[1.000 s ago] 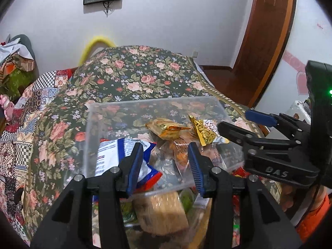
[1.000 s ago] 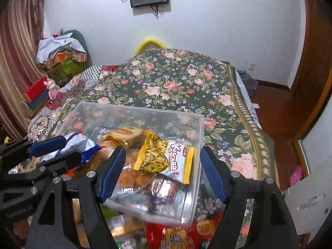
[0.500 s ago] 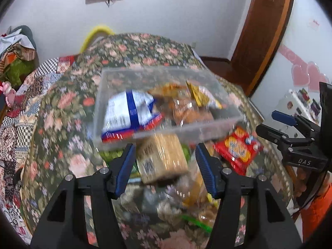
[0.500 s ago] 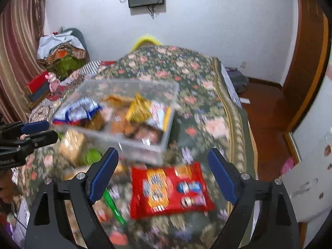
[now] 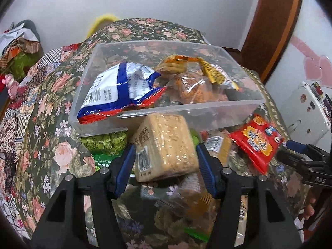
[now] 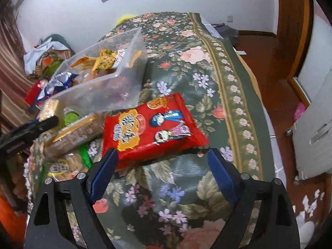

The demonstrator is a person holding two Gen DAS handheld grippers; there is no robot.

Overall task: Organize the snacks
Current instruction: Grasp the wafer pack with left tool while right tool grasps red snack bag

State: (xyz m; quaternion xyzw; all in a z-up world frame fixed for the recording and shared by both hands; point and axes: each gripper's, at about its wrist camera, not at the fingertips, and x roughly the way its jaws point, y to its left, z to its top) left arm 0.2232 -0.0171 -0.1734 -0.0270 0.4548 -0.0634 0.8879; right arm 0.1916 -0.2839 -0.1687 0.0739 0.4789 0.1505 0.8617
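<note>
A clear plastic box [image 5: 186, 112] on the floral cloth holds a blue-white bag [image 5: 122, 85] and orange and yellow packs. My left gripper [image 5: 165, 155] is open, its blue pads on either side of a tan cracker block [image 5: 166, 145] lying in front of the box; contact is not clear. My right gripper [image 6: 162, 166] is open just in front of a red snack bag [image 6: 149, 126], pads wide of it. The box also shows in the right wrist view [image 6: 116, 78]. The right gripper shows at the right edge of the left wrist view [image 5: 298, 151].
A green pea bag [image 5: 105, 145] lies left of the cracker block. More packs [image 6: 76, 132] and a green stick [image 6: 85, 155] lie between the grippers. The cloth's bordered edge [image 6: 234, 95] runs down the right, with wooden floor beyond.
Both grippers have drawn back from the box and dropped lower. The left now frames the cracker block. The right has swung right and now faces the red bag.
</note>
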